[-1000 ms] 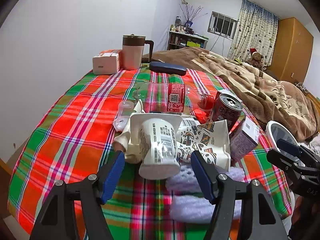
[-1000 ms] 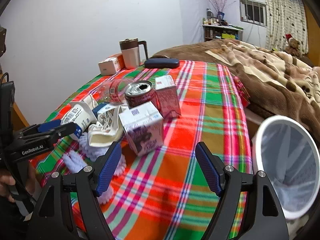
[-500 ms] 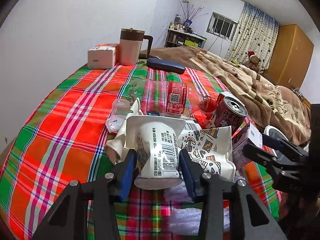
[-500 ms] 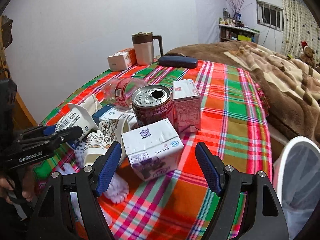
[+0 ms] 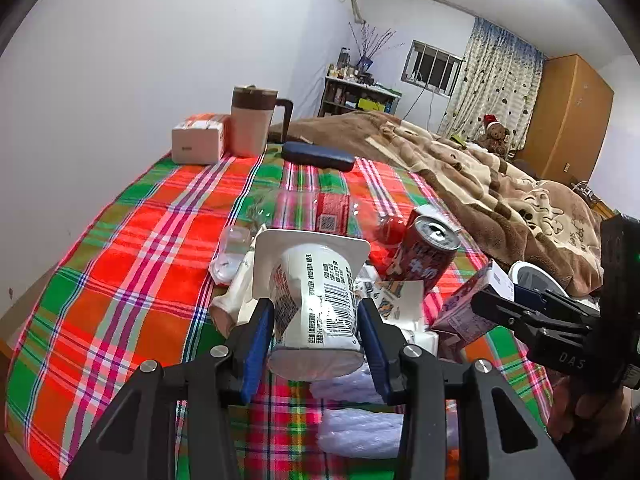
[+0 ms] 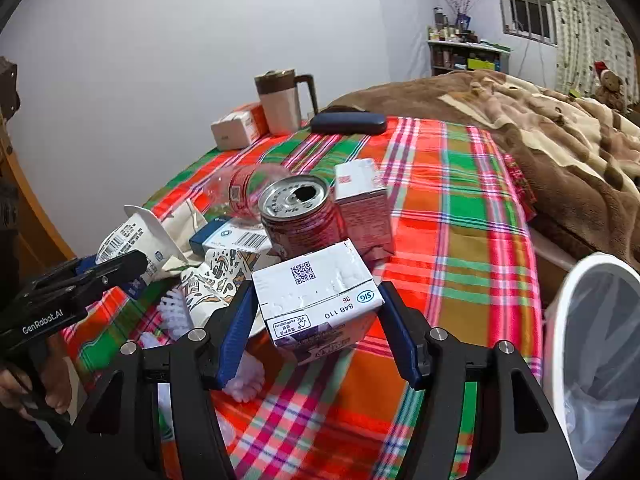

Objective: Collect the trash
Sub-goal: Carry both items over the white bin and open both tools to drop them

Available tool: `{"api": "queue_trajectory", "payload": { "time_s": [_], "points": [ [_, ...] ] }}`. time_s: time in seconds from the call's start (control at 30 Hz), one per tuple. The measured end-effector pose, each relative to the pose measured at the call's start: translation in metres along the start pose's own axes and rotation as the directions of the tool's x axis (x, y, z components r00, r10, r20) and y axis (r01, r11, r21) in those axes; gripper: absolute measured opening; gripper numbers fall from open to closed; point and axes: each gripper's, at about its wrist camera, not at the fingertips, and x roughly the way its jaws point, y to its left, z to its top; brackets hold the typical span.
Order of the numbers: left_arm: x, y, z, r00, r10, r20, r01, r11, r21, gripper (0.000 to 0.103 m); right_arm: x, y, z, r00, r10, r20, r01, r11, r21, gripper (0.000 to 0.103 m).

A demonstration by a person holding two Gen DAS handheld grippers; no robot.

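My left gripper (image 5: 315, 312) is shut on a white printed plastic cup (image 5: 316, 276) lying on its side, and its blue pads dent the cup's walls. In the right wrist view the same cup (image 6: 124, 236) shows at far left, in that gripper's black fingers (image 6: 120, 266). My right gripper (image 6: 316, 296) is closing around a white and purple drink carton (image 6: 320, 312) that rests on the plaid tablecloth (image 6: 460, 240). The pads stand close at its two sides. Behind the carton are a red can (image 6: 300, 216), a pink carton (image 6: 360, 204) and a clear bottle (image 5: 320, 208).
A white bin with a bag liner (image 6: 592, 360) stands off the table's right edge. At the back are a brown mug (image 5: 252, 120), a small cardboard box (image 5: 198, 140) and a dark case (image 5: 318, 156). A crushed patterned cup (image 6: 216, 276) and white foam netting (image 5: 360, 428) lie nearby. A blanketed bed (image 5: 480, 184) lies beyond.
The left jaws went from wide open to shut on the white cup and lifted it slightly. The right gripper came closer to the carton and its jaws narrowed around it.
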Motion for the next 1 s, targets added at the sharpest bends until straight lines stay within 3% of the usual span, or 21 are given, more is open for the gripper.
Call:
{"api": "queue_trajectory", "payload": {
  "time_s": [0.3, 0.53, 0.8, 1.0],
  "points": [
    [-0.011, -0.033, 0.013, 0.998, -0.054, 0.026, 0.052, 0.997, 0.065, 0.044, -0.035, -0.031, -0.009, 0.997, -0.047, 0.058, 0.042, 0.995, 0.087, 0.063],
    [0.007, -0.093, 0.015, 0.986, -0.168, -0.022, 0.169, 0.973, 0.155, 0.044, -0.067, -0.076, -0.023, 0.982, -0.162, 0.096, 0.141, 0.971, 0.193, 0.063],
    [0.038, -0.177, 0.009, 0.944, -0.308, -0.120, 0.329, 0.910, 0.251, 0.044, -0.098, -0.126, -0.044, 0.948, -0.304, 0.096, 0.260, 0.911, 0.319, 0.063],
    [0.065, -0.237, -0.004, 0.897, -0.388, -0.214, 0.438, 0.849, 0.296, 0.044, -0.104, -0.151, -0.061, 0.929, -0.365, 0.063, 0.317, 0.871, 0.375, 0.063]
  ]
}}
